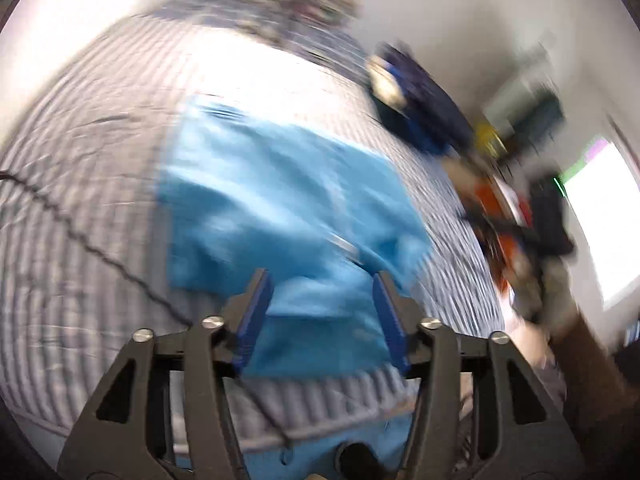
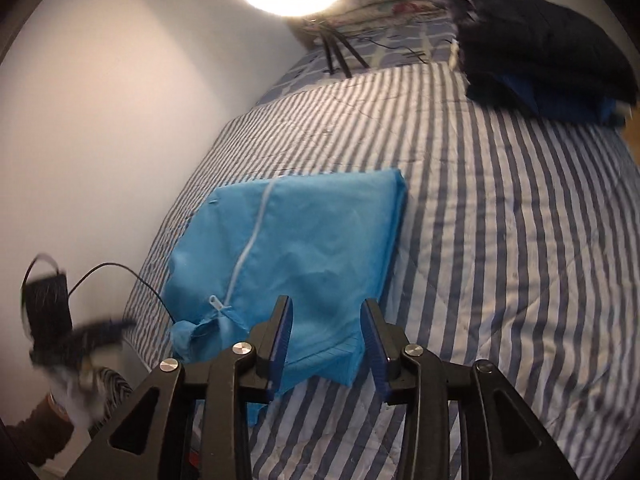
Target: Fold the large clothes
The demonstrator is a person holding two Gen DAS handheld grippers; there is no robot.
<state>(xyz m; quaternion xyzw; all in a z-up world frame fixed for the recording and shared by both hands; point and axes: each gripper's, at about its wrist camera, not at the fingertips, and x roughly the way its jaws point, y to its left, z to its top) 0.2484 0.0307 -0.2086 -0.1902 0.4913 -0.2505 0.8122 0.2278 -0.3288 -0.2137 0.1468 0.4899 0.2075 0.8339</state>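
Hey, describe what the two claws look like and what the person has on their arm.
Both the left claw and the right claw have black angular linkage arms with silver round pins and ribbed blue pads. A thin black cable trails beside the left one. The arm wears a dark brown sleeve.

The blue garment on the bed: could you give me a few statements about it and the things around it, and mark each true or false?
1. The blue garment lies folded on a striped bedspread. True.
2. The right gripper is clamped on the garment. False: its jaws stand apart above the cloth, with nothing pinched.
3. A white zipper runs along the garment. True.
4. The dark pile of clothes sits on top of the blue garment. False: it lies apart, toward the far corner of the bed.
5. The left gripper holds a fold of cloth. False: its jaws are open and empty.
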